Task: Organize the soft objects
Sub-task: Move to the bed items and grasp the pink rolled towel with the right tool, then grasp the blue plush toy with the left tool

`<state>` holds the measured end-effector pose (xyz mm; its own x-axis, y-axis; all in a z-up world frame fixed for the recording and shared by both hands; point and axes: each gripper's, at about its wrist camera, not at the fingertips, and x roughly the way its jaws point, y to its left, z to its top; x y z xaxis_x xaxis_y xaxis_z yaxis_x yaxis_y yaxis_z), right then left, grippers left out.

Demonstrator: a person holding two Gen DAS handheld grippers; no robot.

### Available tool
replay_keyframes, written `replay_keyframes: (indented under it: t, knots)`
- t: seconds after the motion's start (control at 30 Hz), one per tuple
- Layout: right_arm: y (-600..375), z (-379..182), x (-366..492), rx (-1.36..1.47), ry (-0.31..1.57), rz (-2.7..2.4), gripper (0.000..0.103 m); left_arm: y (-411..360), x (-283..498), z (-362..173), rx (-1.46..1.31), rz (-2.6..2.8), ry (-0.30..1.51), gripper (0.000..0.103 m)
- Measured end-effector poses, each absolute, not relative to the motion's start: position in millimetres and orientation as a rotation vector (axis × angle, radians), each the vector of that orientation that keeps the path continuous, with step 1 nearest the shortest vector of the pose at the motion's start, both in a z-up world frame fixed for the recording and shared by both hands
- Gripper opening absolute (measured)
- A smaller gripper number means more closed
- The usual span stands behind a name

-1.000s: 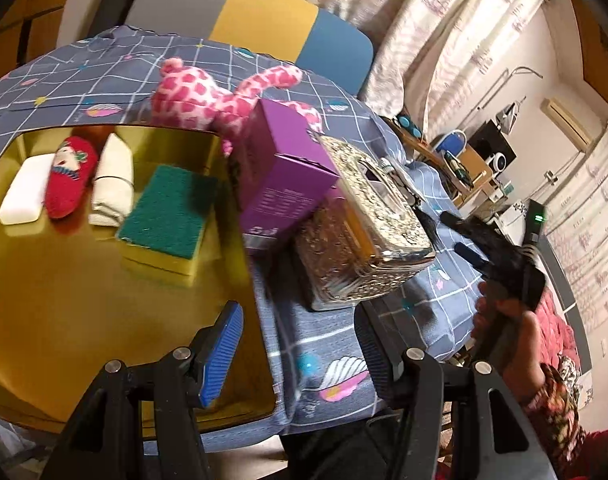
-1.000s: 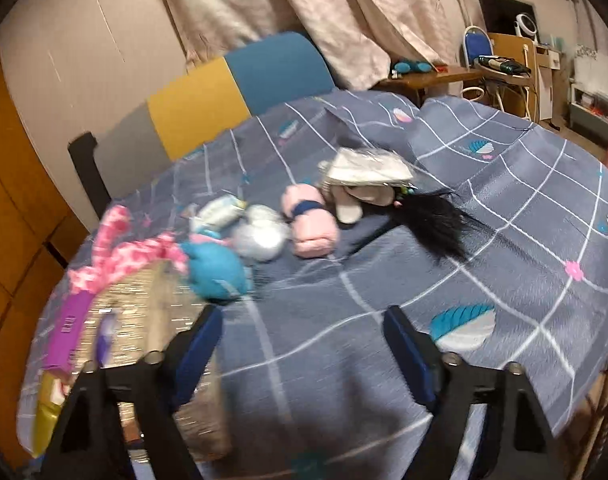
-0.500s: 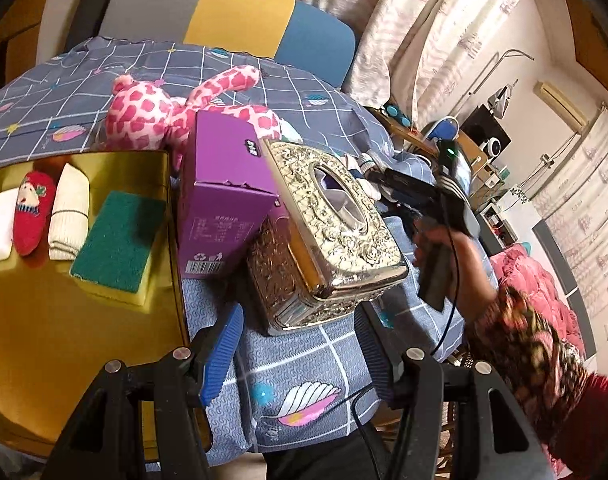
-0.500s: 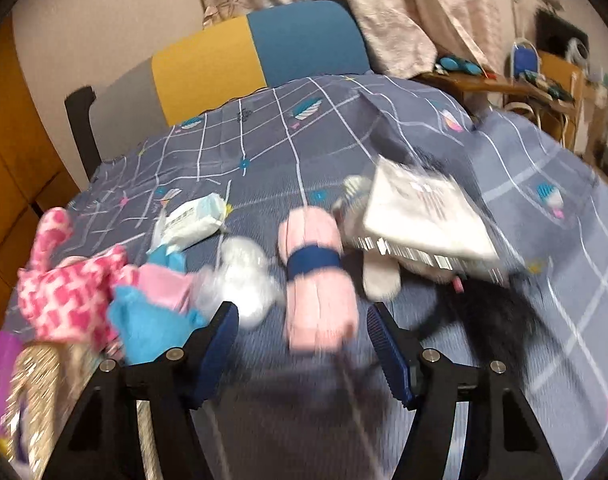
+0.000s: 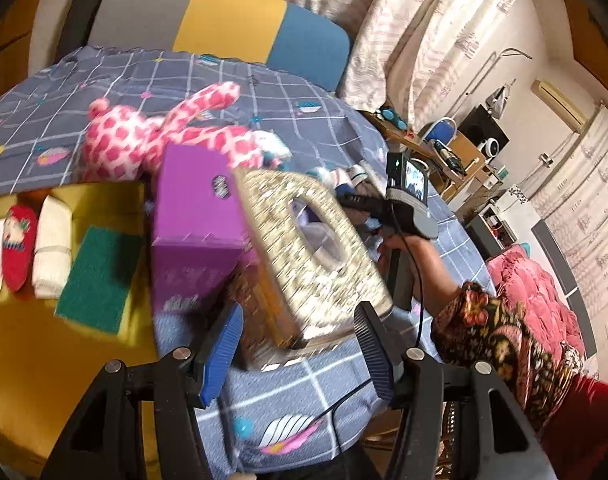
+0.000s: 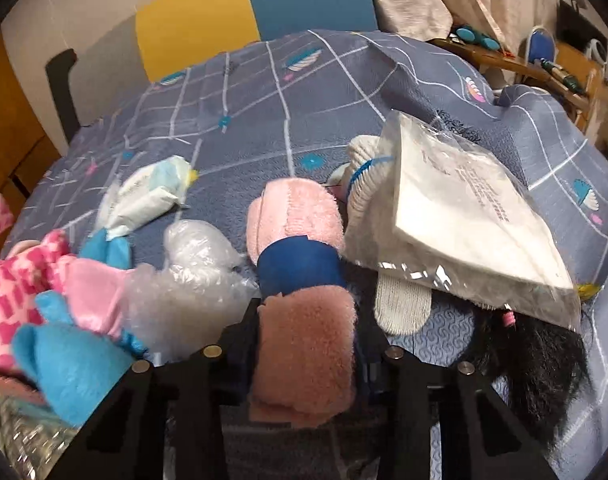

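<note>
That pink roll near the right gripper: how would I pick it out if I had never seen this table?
Start at the blue checked tablecloth and find the heap of soft things in its middle. The pink towel roll lies there between crinkly clear plastic and a white sock, with the right gripper closing around its near end. It alone wears a dark blue band.

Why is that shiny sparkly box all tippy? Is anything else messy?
The glittery silver tissue box sits tilted, leaning against the purple cardboard box rather than lying flat. Further along, a clear plastic packet of white paper lies crooked on top of a white knitted sock and a black hairy clump.
</note>
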<state>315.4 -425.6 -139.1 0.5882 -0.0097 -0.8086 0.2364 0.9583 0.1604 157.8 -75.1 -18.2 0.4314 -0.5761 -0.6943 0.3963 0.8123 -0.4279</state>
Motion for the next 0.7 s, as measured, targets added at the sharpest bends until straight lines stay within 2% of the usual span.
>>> replay_keyframes:
  t: [0.33,0.7]
  knots:
    - [-432.5,-123.4,245.1,0.287,0.883,-0.128,0.038,-135.0,196.1,16.4,-0.137,-0.644,0.89,0.059]
    - [-431.6,-143.3,198.0,0.274,0.815,-0.152,0.038,-213.4,276.0,14.1,0.037,-0.582,0.986,0.061]
